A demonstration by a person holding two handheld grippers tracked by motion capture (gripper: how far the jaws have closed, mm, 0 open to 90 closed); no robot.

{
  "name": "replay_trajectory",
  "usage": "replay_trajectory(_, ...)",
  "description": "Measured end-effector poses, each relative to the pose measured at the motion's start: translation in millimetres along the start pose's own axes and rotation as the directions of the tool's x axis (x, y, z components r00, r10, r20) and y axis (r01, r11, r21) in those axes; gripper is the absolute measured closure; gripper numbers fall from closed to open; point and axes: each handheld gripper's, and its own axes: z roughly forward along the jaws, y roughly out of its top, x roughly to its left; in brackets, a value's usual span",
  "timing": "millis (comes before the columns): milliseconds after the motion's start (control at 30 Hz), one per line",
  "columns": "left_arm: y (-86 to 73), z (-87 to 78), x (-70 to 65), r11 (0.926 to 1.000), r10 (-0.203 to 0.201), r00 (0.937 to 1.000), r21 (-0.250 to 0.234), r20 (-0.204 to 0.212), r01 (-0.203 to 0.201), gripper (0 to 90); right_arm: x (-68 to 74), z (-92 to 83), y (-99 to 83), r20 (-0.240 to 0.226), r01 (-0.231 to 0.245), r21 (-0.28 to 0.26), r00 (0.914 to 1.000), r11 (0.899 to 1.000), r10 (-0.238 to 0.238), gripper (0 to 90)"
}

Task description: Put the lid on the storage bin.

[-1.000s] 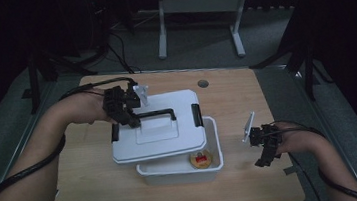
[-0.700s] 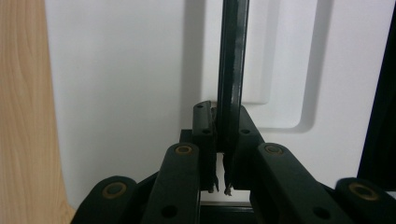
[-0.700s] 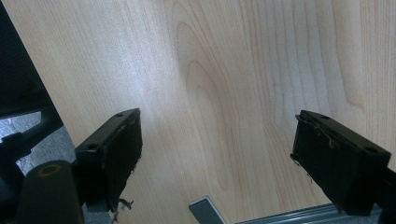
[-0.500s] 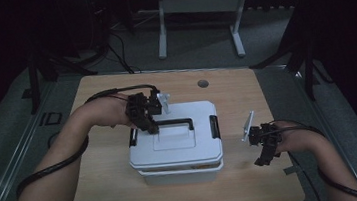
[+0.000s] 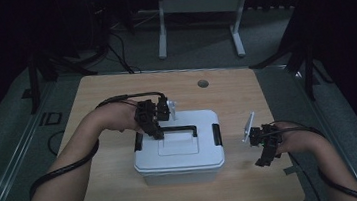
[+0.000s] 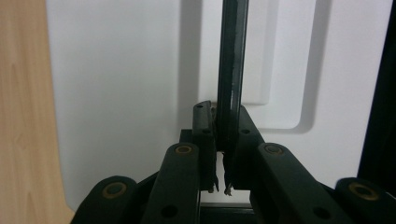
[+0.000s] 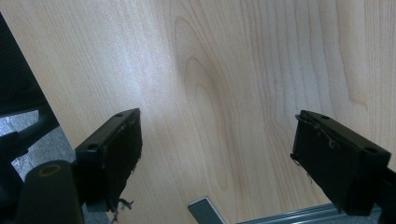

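A white box [image 5: 178,167] stands in the middle of the wooden table [image 5: 115,187], with its white lid [image 5: 191,147] lying flat on top. A black handle [image 5: 182,129] runs across the lid. My left gripper [image 5: 156,133] is shut on the left end of that handle. In the left gripper view the thin black handle [image 6: 231,70] is pinched between my left gripper's [image 6: 223,140] two jaws over the white lid [image 6: 121,93]. My right gripper [image 5: 265,154] hangs open to the right of the box. In the right gripper view its [image 7: 217,149] jaws stand wide apart over bare wood [image 7: 224,70].
Black latches sit at the lid's right end [image 5: 217,134] and left end [image 5: 137,141]. A round cable hole [image 5: 203,84] lies in the table's far side. The table's right edge [image 5: 294,168] is close to my right hand. A grey desk frame [image 5: 196,3] stands on the floor beyond.
My left gripper has carried the lid to the right and down onto the box, covering the small orange thing inside. The right gripper has stayed where it was.
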Motion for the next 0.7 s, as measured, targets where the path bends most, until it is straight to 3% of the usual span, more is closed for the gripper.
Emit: replay_trajectory(700, 2.9, 5.6, 0.9, 0.9998, -0.012, 0.9999, 0.019, -0.001, 0.012, 83.5, 0.0, 3.0, -0.8, -0.006, -0.001, -0.004, 1.0, 1.0, 0.001, 15.4)
